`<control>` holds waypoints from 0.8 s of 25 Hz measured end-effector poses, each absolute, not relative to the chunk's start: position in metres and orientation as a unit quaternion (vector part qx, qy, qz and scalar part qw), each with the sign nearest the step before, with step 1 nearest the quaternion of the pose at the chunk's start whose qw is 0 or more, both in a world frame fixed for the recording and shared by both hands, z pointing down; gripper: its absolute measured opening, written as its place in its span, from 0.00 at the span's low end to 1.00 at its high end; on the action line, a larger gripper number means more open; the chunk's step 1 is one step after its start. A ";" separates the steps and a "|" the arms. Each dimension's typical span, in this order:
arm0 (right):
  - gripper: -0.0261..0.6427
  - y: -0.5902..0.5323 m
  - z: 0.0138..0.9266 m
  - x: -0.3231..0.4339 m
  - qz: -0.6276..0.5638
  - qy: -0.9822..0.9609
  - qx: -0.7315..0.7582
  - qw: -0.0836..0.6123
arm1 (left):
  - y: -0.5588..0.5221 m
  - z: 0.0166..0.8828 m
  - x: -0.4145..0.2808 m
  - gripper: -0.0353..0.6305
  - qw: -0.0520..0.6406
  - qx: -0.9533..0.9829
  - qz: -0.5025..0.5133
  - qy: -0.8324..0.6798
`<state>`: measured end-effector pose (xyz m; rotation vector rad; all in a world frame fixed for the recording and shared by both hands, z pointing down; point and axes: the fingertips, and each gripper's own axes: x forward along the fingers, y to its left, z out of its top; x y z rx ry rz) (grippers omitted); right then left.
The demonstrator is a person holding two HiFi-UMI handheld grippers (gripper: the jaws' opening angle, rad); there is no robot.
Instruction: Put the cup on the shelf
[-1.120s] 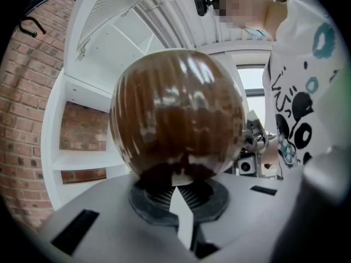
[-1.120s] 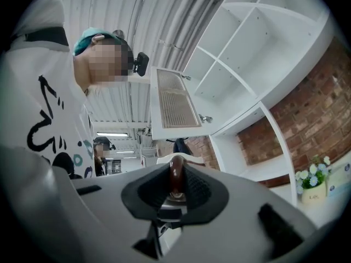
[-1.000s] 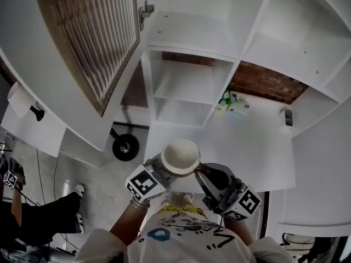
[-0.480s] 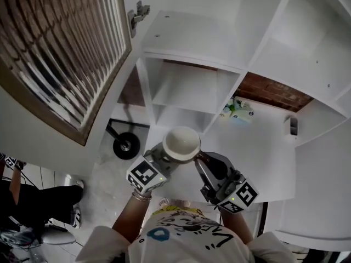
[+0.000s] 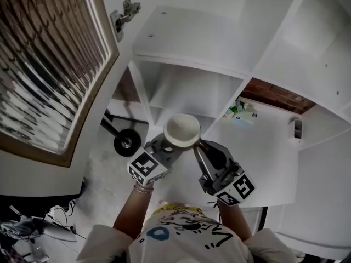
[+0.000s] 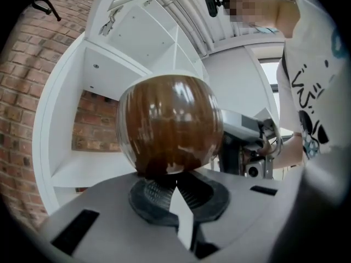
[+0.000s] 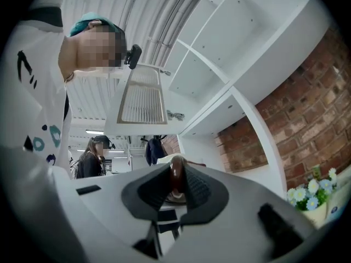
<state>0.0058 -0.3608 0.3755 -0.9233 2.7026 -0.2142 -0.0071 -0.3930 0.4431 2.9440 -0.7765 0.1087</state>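
1. A cup, white inside and glossy brown outside, is held in mid-air by both tongs. Its open mouth faces the head camera.
2. The cup is seen in front of a white shelf unit and has not yet been set on any of its boards.
3. The left tongs are closed on the lower part of the cup. In the left gripper view, the round brown body sits directly above the dark pads.
4. The right tongs are clamped on a thin brown part of the cup, seen edge-on between the jaws. Whether this part is the handle or the rim cannot be told.
5. An open cabinet door with ribbed glass is seen at the upper left, with its hinge at the top corner.
6. A white tabletop lies to the right of the cup. A small box of flowers stands at its far edge, near a brick wall.
7. A black wheel is seen on the floor, to the left of the cup.
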 end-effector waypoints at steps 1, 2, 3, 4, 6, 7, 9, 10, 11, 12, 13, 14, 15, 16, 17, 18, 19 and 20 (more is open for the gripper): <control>0.13 -0.365 0.376 0.007 -0.076 0.934 -0.320 0.140 | -0.396 0.443 -0.006 0.08 0.046 0.965 0.036 -0.257; 0.13 -0.369 0.377 0.009 -0.078 0.934 -0.320 0.140 | -0.400 0.444 -0.005 0.08 0.045 0.964 0.036 -0.259; 0.13 -0.373 0.378 0.009 -0.080 0.934 -0.320 0.141 | -0.403 0.445 -0.004 0.08 0.044 0.964 0.038 -0.261; 0.13 -0.377 0.379 0.010 -0.080 0.934 -0.320 0.141 | -0.406 0.446 -0.004 0.08 0.044 0.963 0.039 -0.263; 0.13 -0.386 0.382 0.010 -0.081 0.933 -0.322 0.140 | -0.413 0.448 -0.004 0.08 0.046 0.962 0.042 -0.267; 0.13 -0.390 0.383 0.011 -0.082 0.932 -0.324 0.140 | -0.417 0.449 -0.004 0.08 0.047 0.961 0.042 -0.269; 0.13 -0.399 0.386 0.011 -0.083 0.930 -0.330 0.139 | -0.424 0.453 -0.006 0.08 0.049 0.960 0.044 -0.272; 0.13 -0.404 0.387 0.011 -0.083 0.929 -0.332 0.139 | -0.427 0.454 -0.006 0.08 0.049 0.959 0.045 -0.275; 0.13 -0.408 0.388 0.011 -0.083 0.929 -0.335 0.138 | -0.430 0.455 -0.007 0.08 0.050 0.959 0.044 -0.276; 0.13 -0.412 0.390 0.012 -0.082 0.928 -0.337 0.137 | -0.433 0.455 -0.007 0.08 0.052 0.958 0.043 -0.277; 0.13 -0.416 0.391 0.012 -0.082 0.927 -0.341 0.136 | -0.436 0.456 -0.006 0.08 0.053 0.958 0.043 -0.278; 0.13 -0.420 0.392 0.013 -0.082 0.926 -0.344 0.135 | -0.439 0.456 -0.006 0.08 0.054 0.958 0.042 -0.279; 0.13 -0.424 0.394 0.013 -0.082 0.925 -0.347 0.134 | -0.441 0.458 -0.006 0.08 0.055 0.958 0.043 -0.280; 0.13 -0.427 0.395 0.014 -0.082 0.923 -0.351 0.134 | -0.443 0.460 -0.007 0.08 0.056 0.957 0.045 -0.281; 0.13 -0.431 0.396 0.014 -0.083 0.922 -0.354 0.134 | -0.445 0.462 -0.008 0.08 0.056 0.957 0.046 -0.282; 0.13 -0.434 0.397 0.015 -0.084 0.920 -0.357 0.134 | -0.447 0.463 -0.008 0.08 0.056 0.956 0.048 -0.283; 0.13 -0.438 0.399 0.015 -0.086 0.919 -0.361 0.134 | -0.449 0.463 -0.008 0.08 0.057 0.956 0.048 -0.284; 0.13 -0.442 0.401 0.016 -0.088 0.917 -0.365 0.135 | -0.451 0.463 -0.008 0.08 0.057 0.956 0.048 -0.285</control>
